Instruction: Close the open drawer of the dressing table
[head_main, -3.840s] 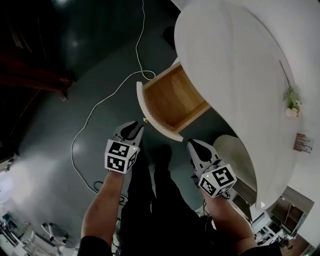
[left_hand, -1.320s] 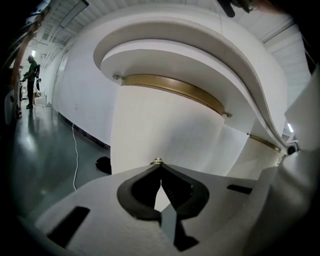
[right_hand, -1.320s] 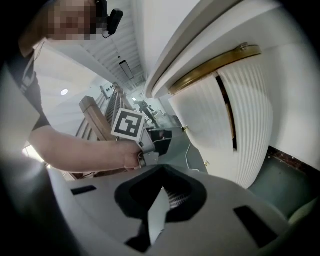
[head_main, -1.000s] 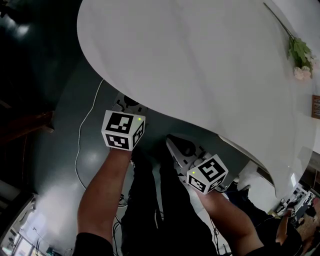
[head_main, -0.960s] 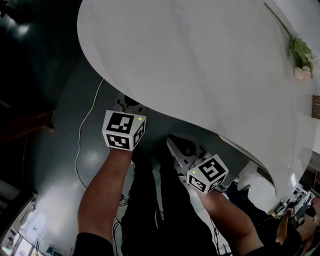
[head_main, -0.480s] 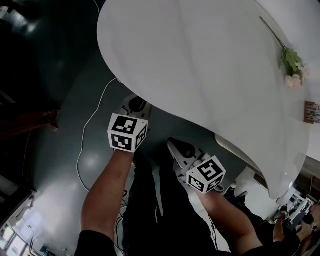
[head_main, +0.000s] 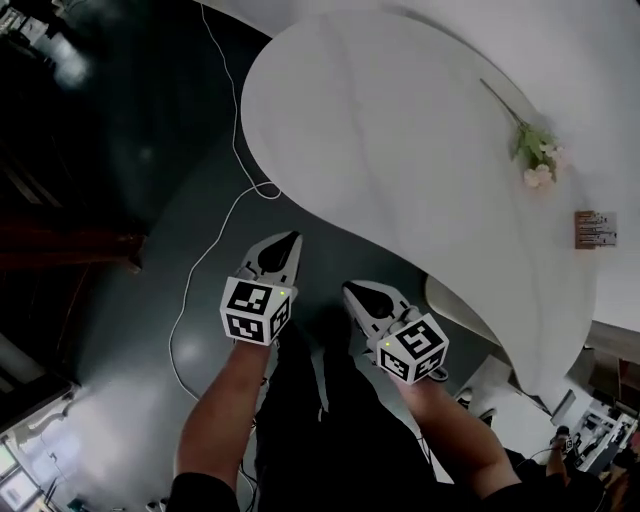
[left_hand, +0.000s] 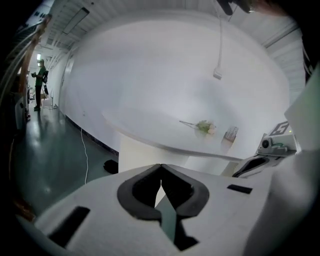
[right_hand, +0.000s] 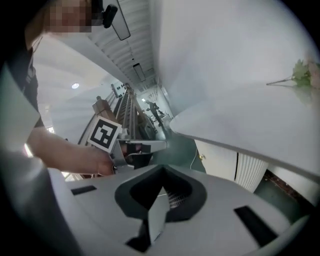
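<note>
The dressing table's white oval top fills the upper right of the head view, and no open drawer shows under its edge. In the right gripper view a white front with a small brass knob sits flush beneath the top. My left gripper is shut and empty, just off the table's near edge. My right gripper is shut and empty too, a little nearer my body. The left gripper view shows its jaws closed before the table's base.
An artificial flower and a small card lie on the far side of the top. A white cable runs over the dark floor at left. A cream ribbed piece sits under the top at right. A person stands far off.
The wooden drawer, open 3.8 s ago, no longer sticks out. In the last second both grippers drew back from under the table edge, and the table sits farther away in view.
</note>
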